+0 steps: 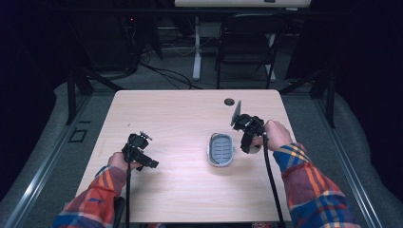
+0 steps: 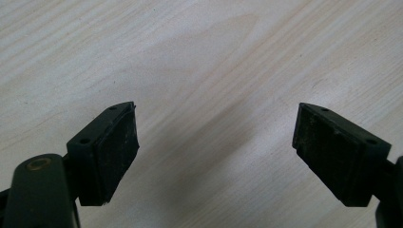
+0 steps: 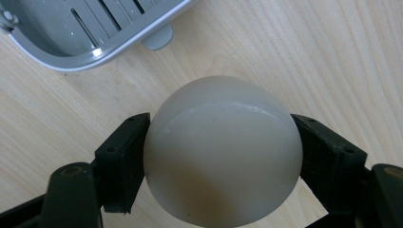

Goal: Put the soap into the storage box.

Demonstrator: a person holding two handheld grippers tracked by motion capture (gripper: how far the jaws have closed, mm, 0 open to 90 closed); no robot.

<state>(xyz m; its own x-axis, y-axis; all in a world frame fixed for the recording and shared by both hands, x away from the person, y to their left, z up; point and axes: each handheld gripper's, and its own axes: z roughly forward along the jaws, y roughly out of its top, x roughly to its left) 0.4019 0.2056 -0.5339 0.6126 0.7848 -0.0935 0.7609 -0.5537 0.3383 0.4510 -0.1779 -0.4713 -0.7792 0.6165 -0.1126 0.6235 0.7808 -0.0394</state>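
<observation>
Jaws clamped on both sides of a pale rounded soap bar point(image 3: 222, 152) — that's the right gripper point(image 3: 222, 156), pads pressed against its flanks in the right gripper view. At eleven o'clock from the bar lies a grey slotted soap dish point(image 3: 90, 35), near but apart from it. From the high view, the dish point(image 1: 221, 149) sits right of centre on the wooden table point(image 1: 180, 114), with the right gripper point(image 1: 248, 142) just beside it at three o'clock. Over at nine o'clock, well apart, the left gripper point(image 1: 142, 159) hangs above bare wood, its jaws spread wide in the left gripper view point(image 2: 216, 152), nothing between them.
</observation>
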